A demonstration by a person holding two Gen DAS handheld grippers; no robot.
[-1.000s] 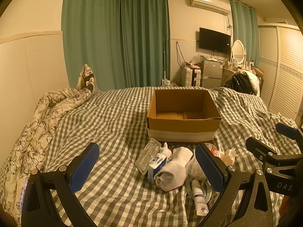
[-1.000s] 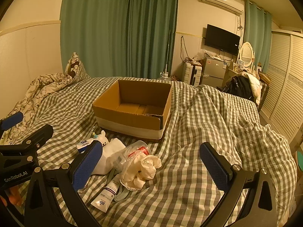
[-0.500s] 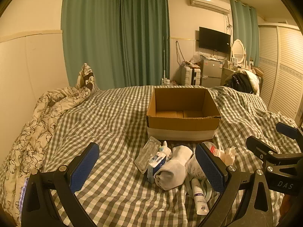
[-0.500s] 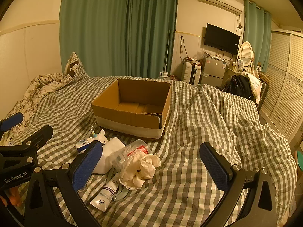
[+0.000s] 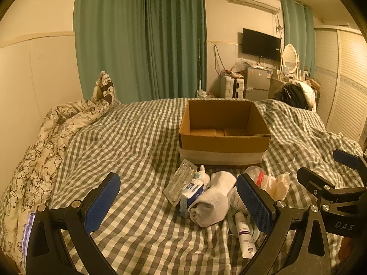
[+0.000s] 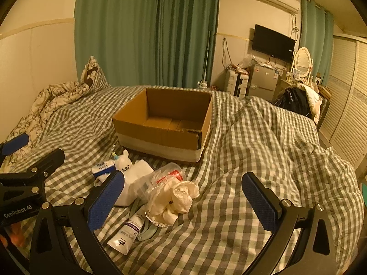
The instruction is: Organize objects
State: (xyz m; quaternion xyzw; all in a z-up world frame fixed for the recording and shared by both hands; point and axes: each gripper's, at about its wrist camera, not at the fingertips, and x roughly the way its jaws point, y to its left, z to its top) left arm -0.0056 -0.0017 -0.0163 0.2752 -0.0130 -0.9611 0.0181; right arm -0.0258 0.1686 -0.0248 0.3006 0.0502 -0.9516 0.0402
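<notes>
Cardboard box (image 5: 223,133) sits empty on checked bed (image 5: 128,151), clutter heaped just before its near wall. Left view: our left gripper (image 5: 179,202) spread wide, holding nothing, hovering over heap; rolled white sock (image 5: 212,201) lies nearest between fingers. We judge sock best first pick: soft, bulky, grip mid-roll.

Right view: our right gripper (image 6: 185,198) equally wide, empty; crumpled cream bag (image 6: 175,200) between fingers, tube (image 6: 128,235) below. We'd pinch bag low, avoid dragging neighbours.
</notes>
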